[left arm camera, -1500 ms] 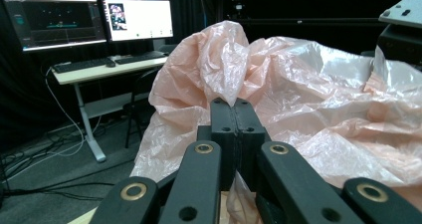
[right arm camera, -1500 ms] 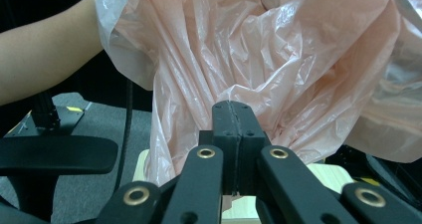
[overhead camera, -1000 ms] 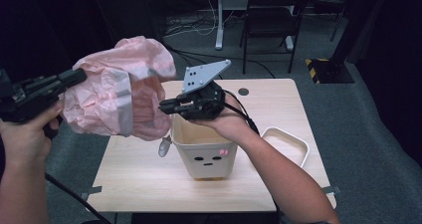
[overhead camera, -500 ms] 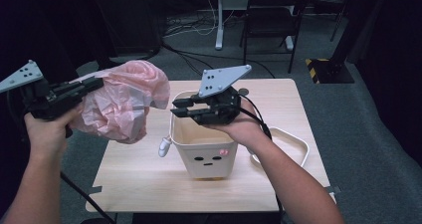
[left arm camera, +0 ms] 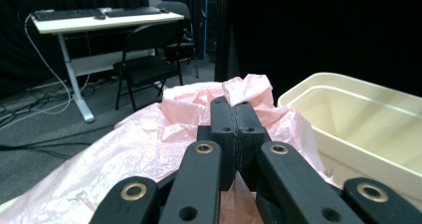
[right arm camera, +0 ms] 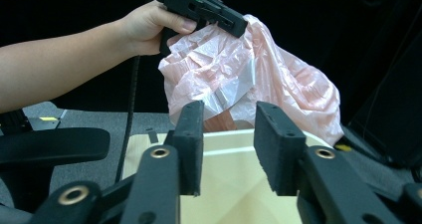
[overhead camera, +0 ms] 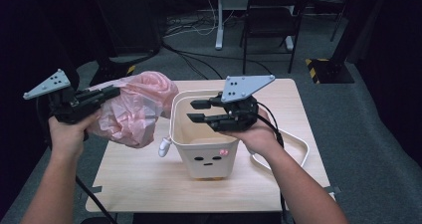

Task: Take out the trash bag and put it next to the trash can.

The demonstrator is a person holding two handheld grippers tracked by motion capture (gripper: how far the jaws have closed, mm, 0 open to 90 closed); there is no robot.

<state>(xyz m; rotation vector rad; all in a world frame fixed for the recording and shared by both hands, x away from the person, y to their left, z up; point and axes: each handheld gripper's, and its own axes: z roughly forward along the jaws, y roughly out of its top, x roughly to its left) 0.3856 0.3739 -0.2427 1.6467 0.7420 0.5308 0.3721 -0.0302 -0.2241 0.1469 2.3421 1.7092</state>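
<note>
**Pink plastic bag held off the table's left edge, beside the cream bin**

High view: pink plastic bag (overhead camera: 133, 109) hung bunched and crumpled at the tip of the left gripper (overhead camera: 107, 93), out past the left edge of the table (overhead camera: 149, 184) and above it. Jaws of that gripper were pressed together, pinching the film. Bag's right side lay just beside the left rim of the cream bin (overhead camera: 204, 152), which stood near the middle of the table with a small face printed on its front wall. A small white tab (overhead camera: 163, 148) hung at the bin's left wall, below the bag. Right gripper (overhead camera: 197, 111) was over the bin's open mouth, pointing toward the bag, jaws spread with nothing between them. A white lid (overhead camera: 293, 149) lay on the table at the bin's right, partly behind the right hand.

Left gripper view: left gripper (left arm camera: 234, 117) had both pads closed flat against each other, pink film gathered around and under them. Bag (left arm camera: 149, 144) spread wide below and to the left. Bin (left arm camera: 358, 119) sat to the right, its inside bare where visible.

Right gripper view: right gripper (right arm camera: 229, 134) had just been opening; pads stood apart, gap empty. Bin's rim (right arm camera: 234, 137) ran across behind them. Beyond, the bag (right arm camera: 278, 79) hung from the left gripper (right arm camera: 234, 27) in the person's left hand (right arm camera: 147, 27).
</note>
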